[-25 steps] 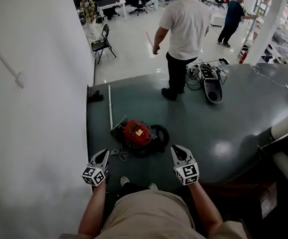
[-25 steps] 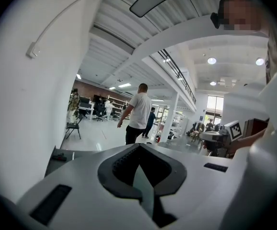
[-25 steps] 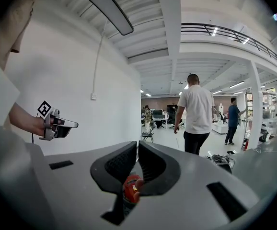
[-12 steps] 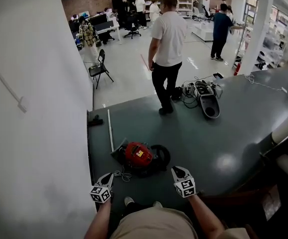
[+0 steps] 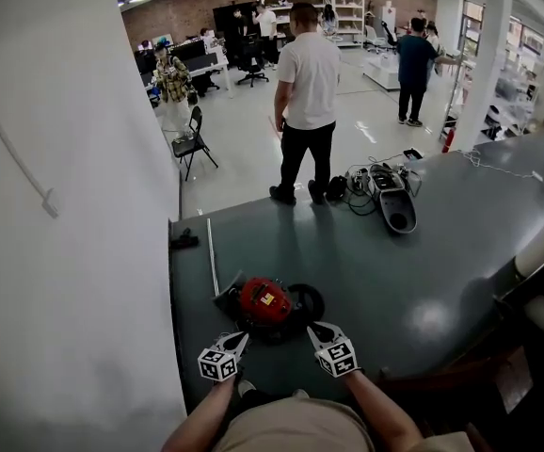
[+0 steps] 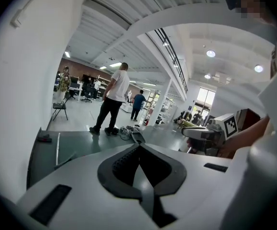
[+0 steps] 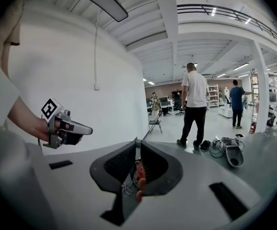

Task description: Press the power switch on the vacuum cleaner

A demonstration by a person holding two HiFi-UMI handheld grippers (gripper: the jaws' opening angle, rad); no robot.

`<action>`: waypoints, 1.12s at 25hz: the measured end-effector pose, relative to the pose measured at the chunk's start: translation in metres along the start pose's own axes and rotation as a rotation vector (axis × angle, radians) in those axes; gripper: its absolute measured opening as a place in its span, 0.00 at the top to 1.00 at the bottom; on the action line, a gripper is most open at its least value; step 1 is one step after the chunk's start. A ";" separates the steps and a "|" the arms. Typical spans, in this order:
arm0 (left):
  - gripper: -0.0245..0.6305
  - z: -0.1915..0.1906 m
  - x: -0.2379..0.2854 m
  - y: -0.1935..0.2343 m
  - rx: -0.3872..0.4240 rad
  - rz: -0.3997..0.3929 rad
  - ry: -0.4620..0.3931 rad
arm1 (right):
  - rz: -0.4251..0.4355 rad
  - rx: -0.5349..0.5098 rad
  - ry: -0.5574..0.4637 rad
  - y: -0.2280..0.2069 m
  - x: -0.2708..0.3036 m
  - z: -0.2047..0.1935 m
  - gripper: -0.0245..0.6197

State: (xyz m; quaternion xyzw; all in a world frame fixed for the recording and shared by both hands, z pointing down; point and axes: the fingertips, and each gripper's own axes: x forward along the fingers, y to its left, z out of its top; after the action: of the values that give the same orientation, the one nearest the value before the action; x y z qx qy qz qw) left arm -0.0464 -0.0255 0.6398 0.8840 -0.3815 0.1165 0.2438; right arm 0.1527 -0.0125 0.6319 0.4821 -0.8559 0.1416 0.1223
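The red vacuum cleaner (image 5: 264, 300) lies on the dark grey-green platform (image 5: 376, 262) just ahead of me, its black hose ring (image 5: 304, 301) on its right side. My left gripper (image 5: 238, 341) hovers just short of its near left edge, apart from it, jaws shut on nothing. My right gripper (image 5: 320, 329) sits at the near right of the vacuum cleaner, close to the hose ring, jaws also together. In the right gripper view a sliver of the red vacuum cleaner (image 7: 139, 172) and its white cord (image 7: 127, 188) shows below the right gripper (image 7: 138, 142). The left gripper (image 6: 139, 145) looks over the platform.
A white wall (image 5: 65, 252) runs along the left. A thin metal rod (image 5: 212, 257) and a small black item (image 5: 184, 242) lie near it. A grey machine with cables (image 5: 392, 201) rests farther back. A person in a white shirt (image 5: 306, 83) stands at the platform's far edge.
Both grippers have moved forward and inward to the vacuum cleaner's near side. The person in the white shirt has stepped back off the platform. My view has tilted up.
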 end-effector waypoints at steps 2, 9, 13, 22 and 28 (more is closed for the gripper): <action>0.95 0.008 0.009 -0.021 -0.028 -0.045 -0.018 | 0.038 0.004 -0.021 0.018 0.006 0.012 0.94; 0.95 0.039 0.035 -0.069 -0.015 -0.155 -0.052 | 0.143 -0.005 -0.035 0.061 0.023 0.032 0.87; 0.95 0.045 0.032 -0.077 0.001 -0.166 -0.055 | 0.114 -0.046 -0.005 0.062 0.023 0.035 0.87; 0.95 0.056 0.010 -0.091 -0.076 -0.180 -0.123 | 0.098 -0.152 0.064 0.066 0.006 0.033 0.95; 0.95 0.063 0.005 -0.098 -0.109 -0.195 -0.159 | 0.126 -0.203 0.094 0.057 0.002 0.025 0.95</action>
State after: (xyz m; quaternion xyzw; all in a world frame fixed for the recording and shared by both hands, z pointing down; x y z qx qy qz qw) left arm 0.0302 -0.0032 0.5547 0.9088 -0.3175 0.0011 0.2706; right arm 0.1005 0.0051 0.6019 0.4055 -0.8876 0.0841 0.2016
